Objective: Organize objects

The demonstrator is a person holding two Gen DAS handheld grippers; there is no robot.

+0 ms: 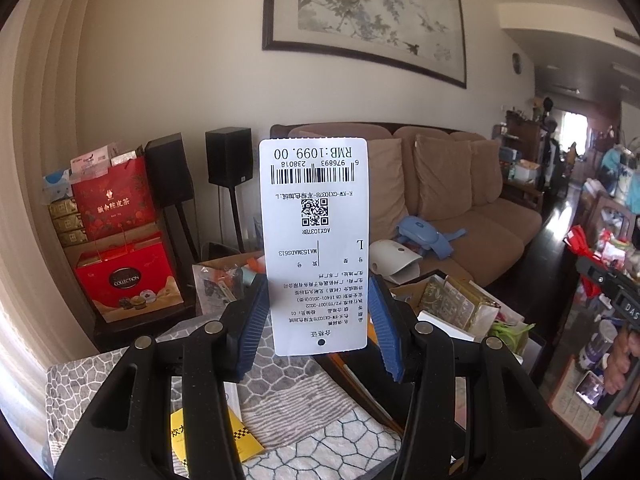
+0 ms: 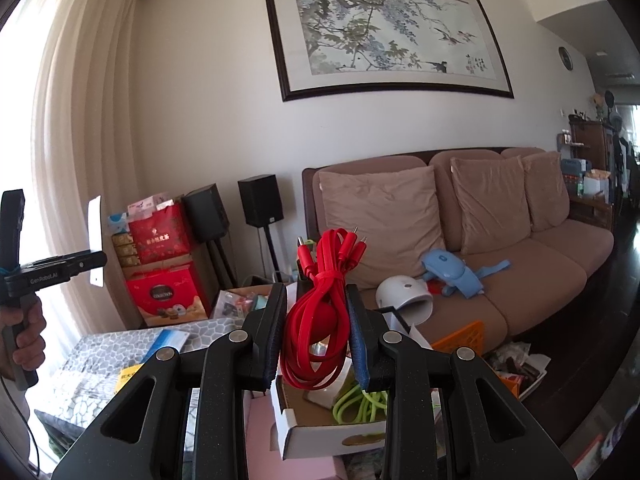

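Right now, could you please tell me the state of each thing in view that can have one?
Left hand-held gripper: shut on the price tag.
Price tag: held upright, print upside down.
Right hand-held gripper: shut on the red cable.
Red cable: coiled and bundled, lifted above the box.
Cardboard box: open.
Green cable: lying loose in the box.
Curtain: drawn.

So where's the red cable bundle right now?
In the right wrist view, the red cable bundle is clamped upright in the right gripper, above the open cardboard box.
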